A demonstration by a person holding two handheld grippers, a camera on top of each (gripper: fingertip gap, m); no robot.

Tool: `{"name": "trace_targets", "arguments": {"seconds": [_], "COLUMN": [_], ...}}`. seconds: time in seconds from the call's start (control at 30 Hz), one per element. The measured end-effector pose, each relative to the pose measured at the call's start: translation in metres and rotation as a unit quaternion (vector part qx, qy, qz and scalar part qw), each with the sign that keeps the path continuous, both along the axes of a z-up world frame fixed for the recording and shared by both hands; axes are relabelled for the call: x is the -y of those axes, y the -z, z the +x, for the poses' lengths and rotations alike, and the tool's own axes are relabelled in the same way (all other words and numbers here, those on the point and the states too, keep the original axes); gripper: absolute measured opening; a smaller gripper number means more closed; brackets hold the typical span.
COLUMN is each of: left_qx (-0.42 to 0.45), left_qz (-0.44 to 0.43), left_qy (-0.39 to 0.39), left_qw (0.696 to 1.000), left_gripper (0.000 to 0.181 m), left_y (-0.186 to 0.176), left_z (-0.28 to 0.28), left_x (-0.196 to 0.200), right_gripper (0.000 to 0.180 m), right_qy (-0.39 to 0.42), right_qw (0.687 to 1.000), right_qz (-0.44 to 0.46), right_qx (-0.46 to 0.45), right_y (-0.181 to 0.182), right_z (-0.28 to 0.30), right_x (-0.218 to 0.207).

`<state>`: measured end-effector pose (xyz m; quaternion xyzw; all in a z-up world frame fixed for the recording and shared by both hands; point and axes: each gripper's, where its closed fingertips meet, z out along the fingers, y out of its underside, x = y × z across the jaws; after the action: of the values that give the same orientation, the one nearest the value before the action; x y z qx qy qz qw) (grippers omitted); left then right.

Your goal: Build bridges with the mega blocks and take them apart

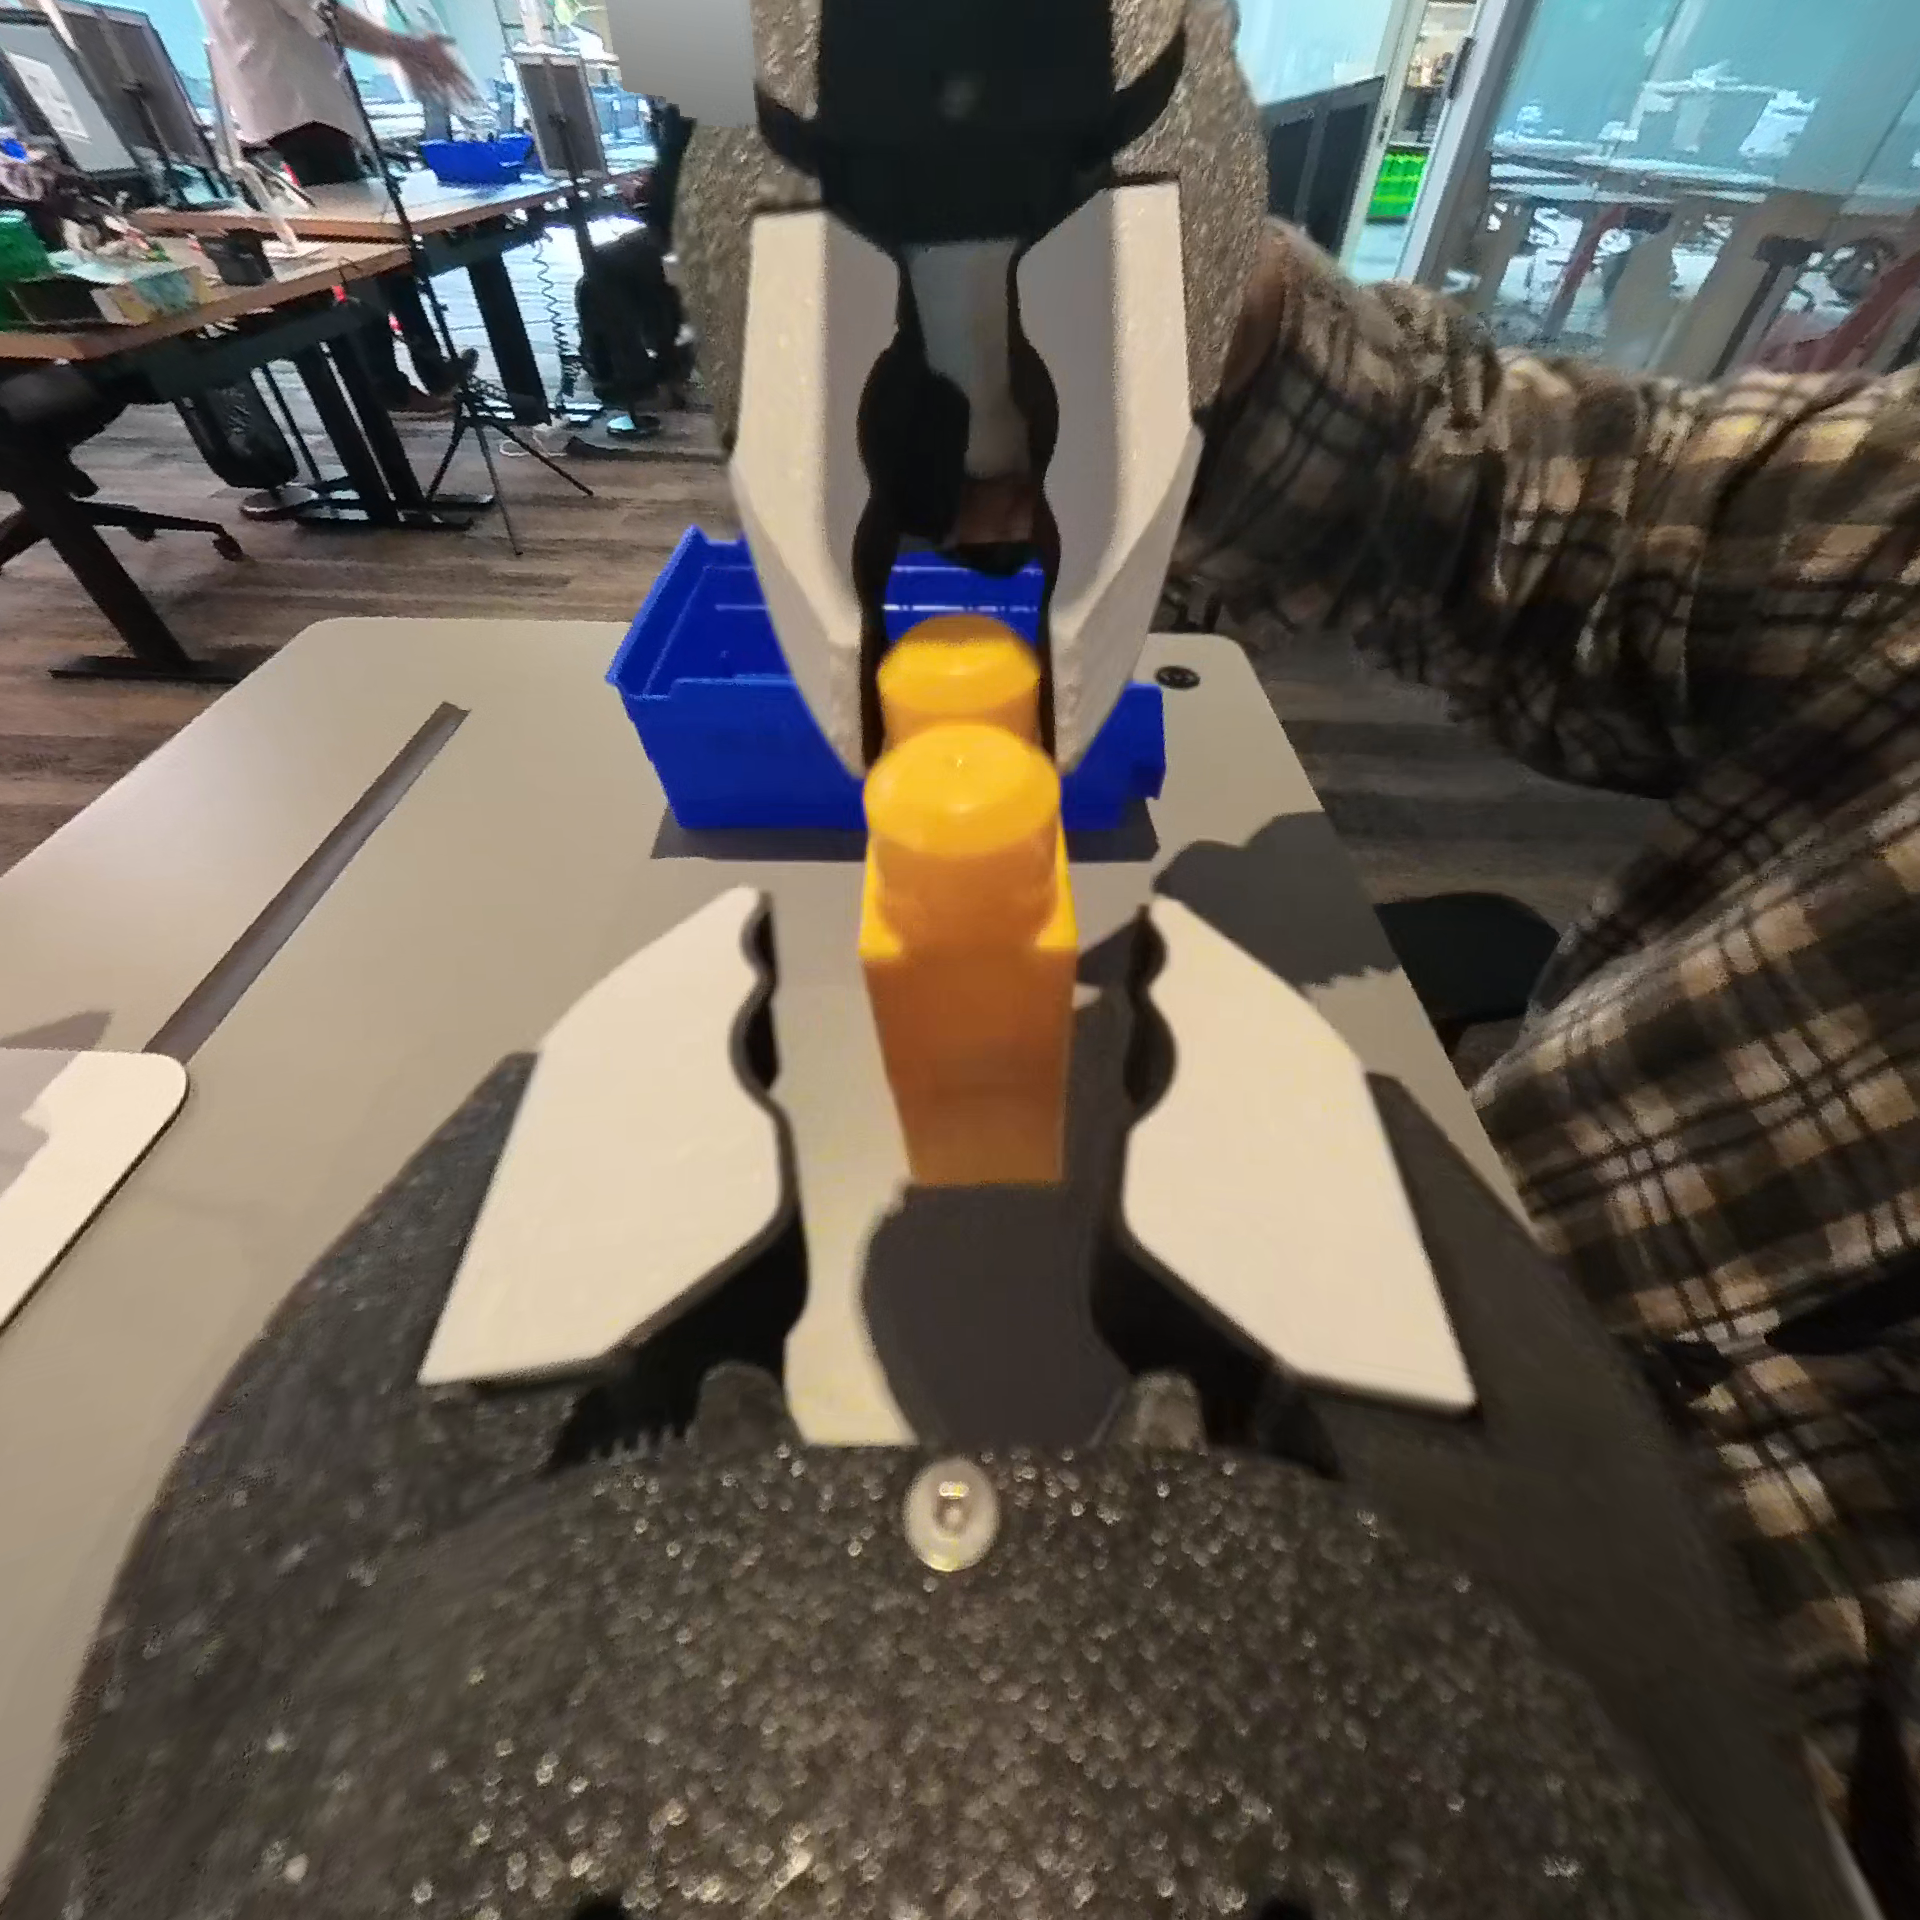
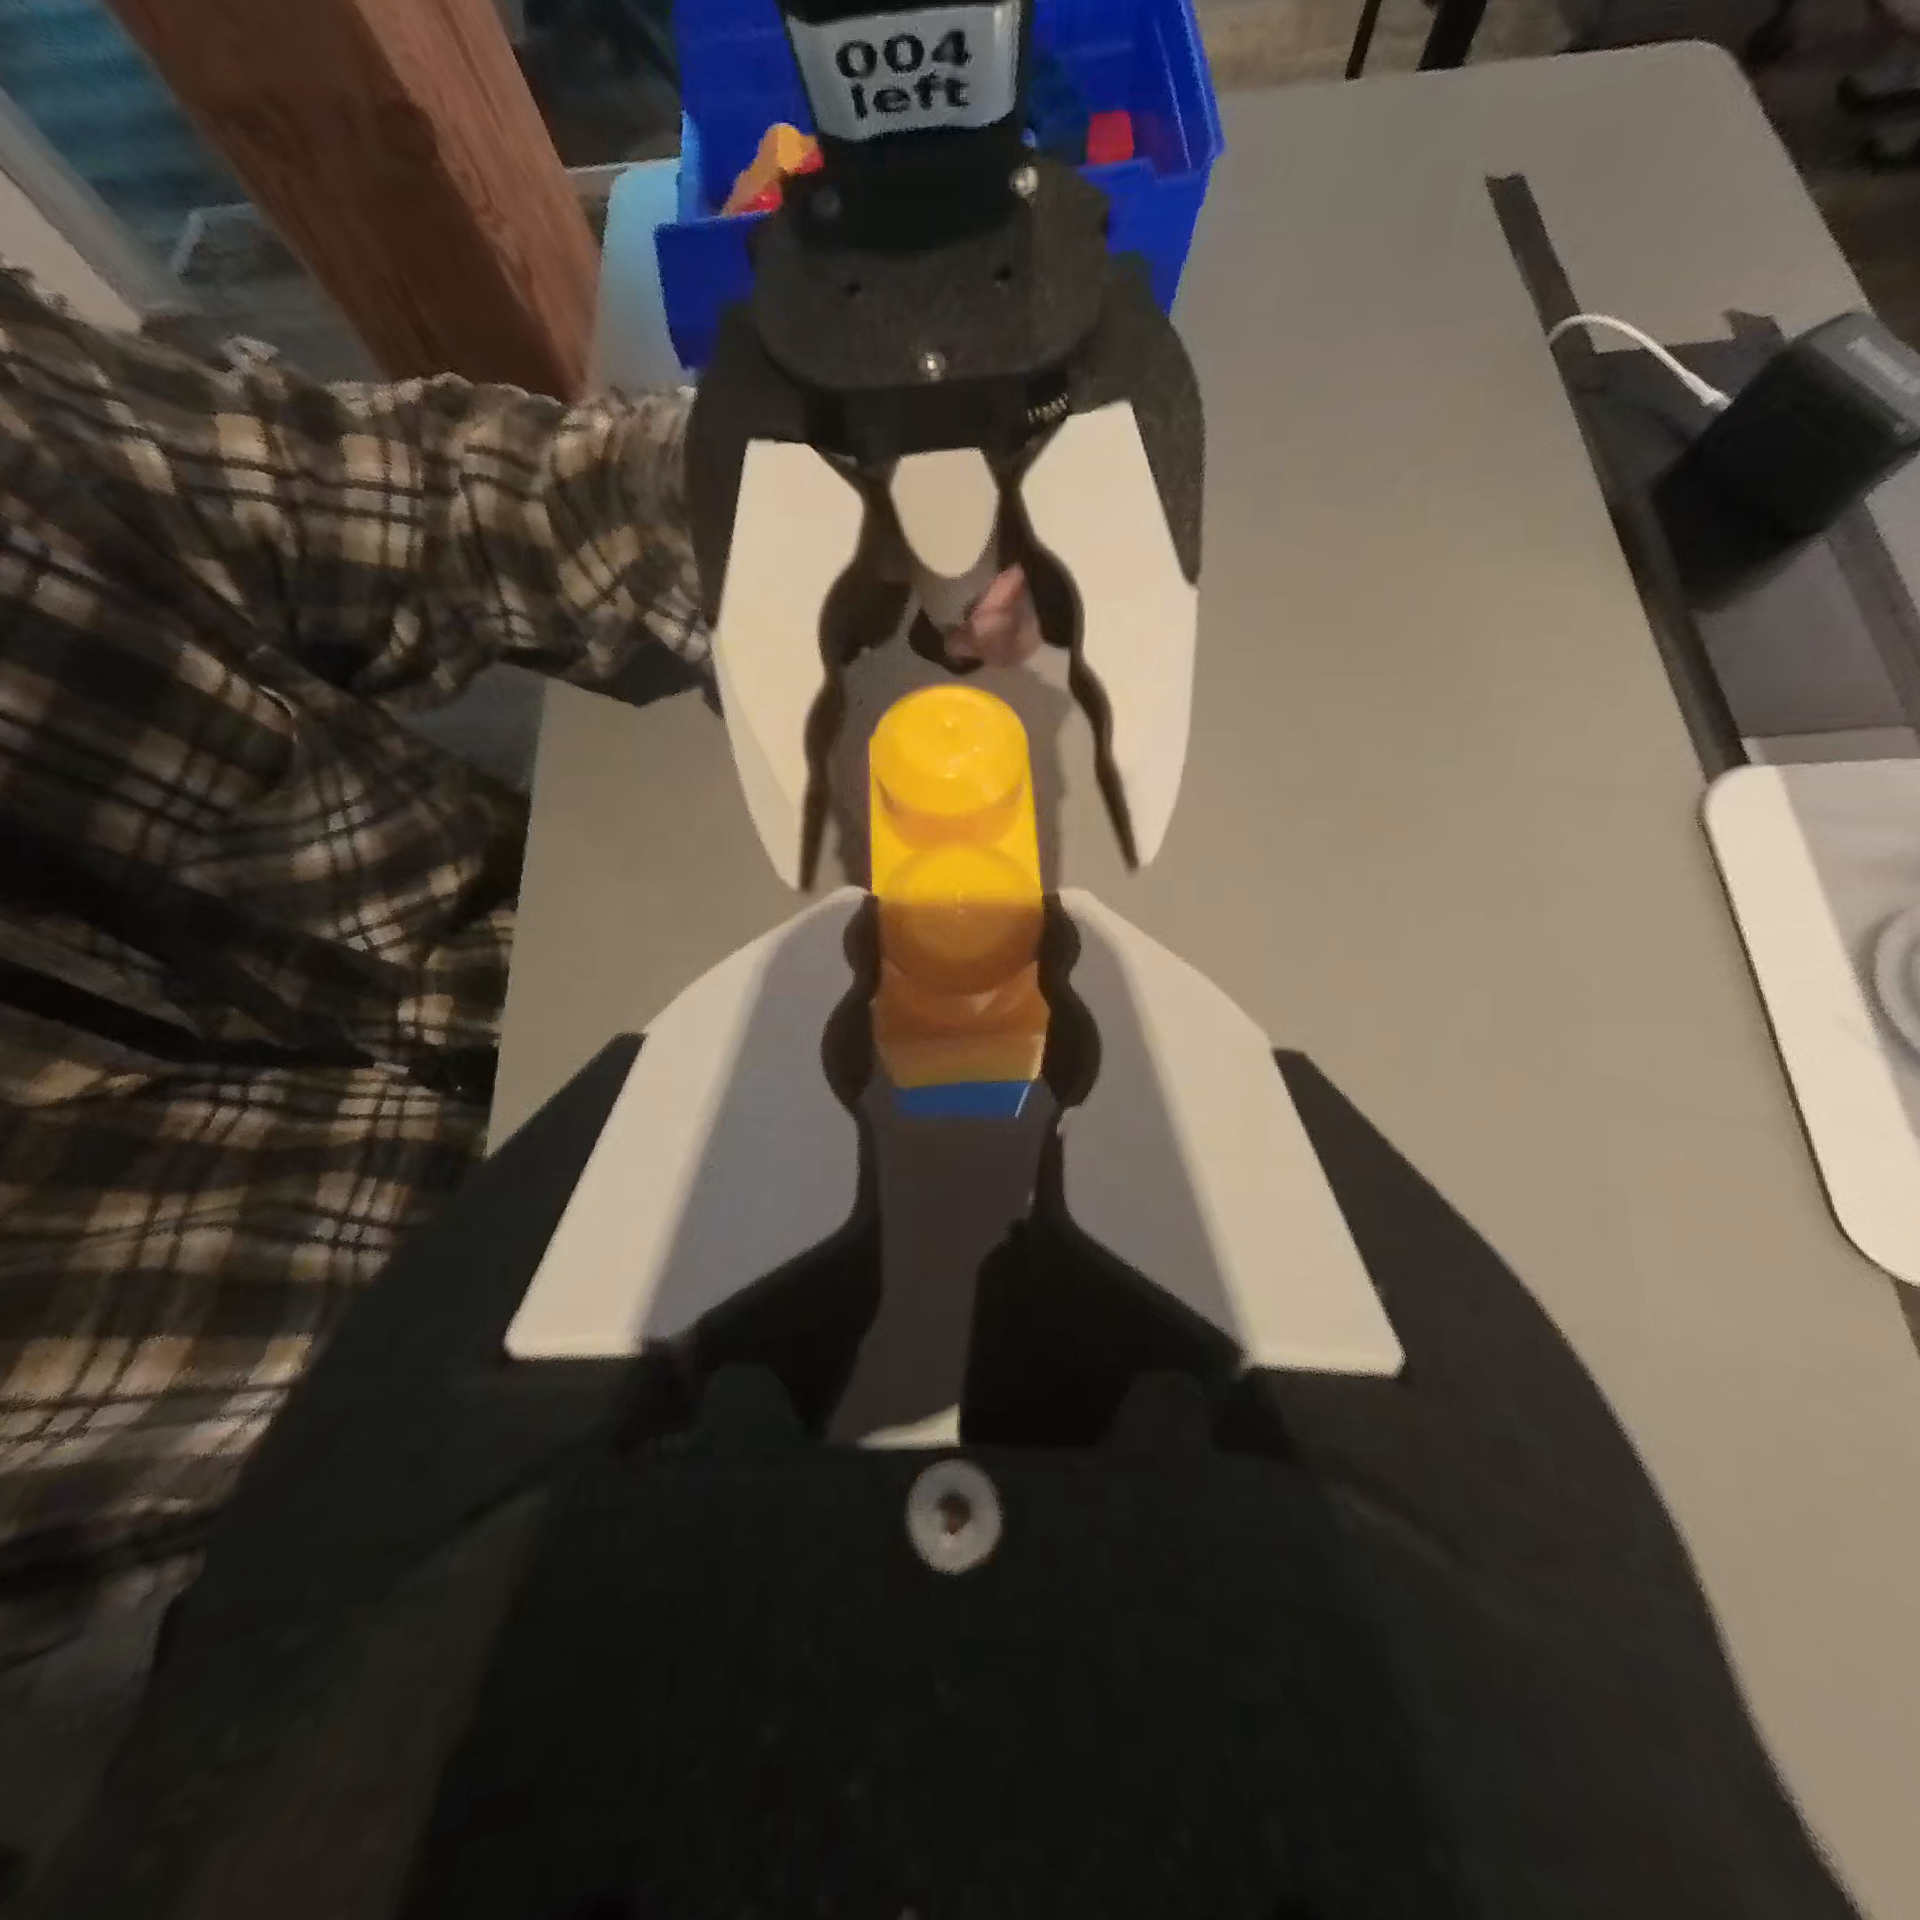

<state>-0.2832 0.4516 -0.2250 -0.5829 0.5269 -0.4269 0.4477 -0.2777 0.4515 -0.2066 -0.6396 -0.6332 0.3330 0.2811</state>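
your two grippers face each other along the orange block's long axis.

left wrist view: your left gripper (image 1: 961,935) is spread wide and holds nothing; the orange block (image 1: 966,997) stands on the table (image 1: 436,935) dead ahead, with the blue bin (image 1: 727,727) beyond it. right wrist view: your right gripper (image 2: 956,914) is pinched on the near end of the orange block (image 2: 951,883), with a blue block (image 2: 961,1101) beneath it; the right is nearer.

Blue block (image 2: 966,1101) mostly hidden under yellow block (image 2: 956,914).
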Motion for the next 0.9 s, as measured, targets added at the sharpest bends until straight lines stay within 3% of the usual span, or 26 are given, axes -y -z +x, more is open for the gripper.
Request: {"name": "trace_targets", "arguments": {"seconds": [0.07,0.17,0.37,0.5,0.63,0.9], "left_qx": [0.012,0.037,0.043,0.043,0.064,0.058], "left_qz": [-0.004,-0.011,-0.01,-0.025,-0.027,-0.059], "left_qy": [-0.008,-0.008,0.012,0.035,0.034,0.034], "left_qw": [1.0,0.999,0.999,0.998,0.997,0.996], "left_gripper": [0.08,0.084,0.077,0.072,0.069,0.062], "left_y": [-0.005,-0.015,-0.016,-0.006,0.012,0.043], "left_z": [-0.002,-0.008,-0.007,-0.001,0.001,0.011], "left_x": [-0.002,-0.002,0.006,0.022,0.034,0.024], "right_gripper": [0.03,0.029,0.029,0.029,0.029,0.029], "right_qy": [0.029,0.087,0.171,0.163,0.082,0.045], "right_qw": [0.999,0.995,0.982,0.983,0.99,0.997], "right_qz": [0.013,0.053,0.082,0.085,0.109,0.052], "right_qx": [0.001,0.012,-0.006,0.004,0.024,0.039], "right_y": [-0.01,-0.023,-0.031,0.0,0.044,0.104], "right_z": [0.023,0.084,0.234,0.295,0.313,0.304], "right_x": [-0.008,-0.028,-0.068,-0.093,-0.11,-0.134]}}
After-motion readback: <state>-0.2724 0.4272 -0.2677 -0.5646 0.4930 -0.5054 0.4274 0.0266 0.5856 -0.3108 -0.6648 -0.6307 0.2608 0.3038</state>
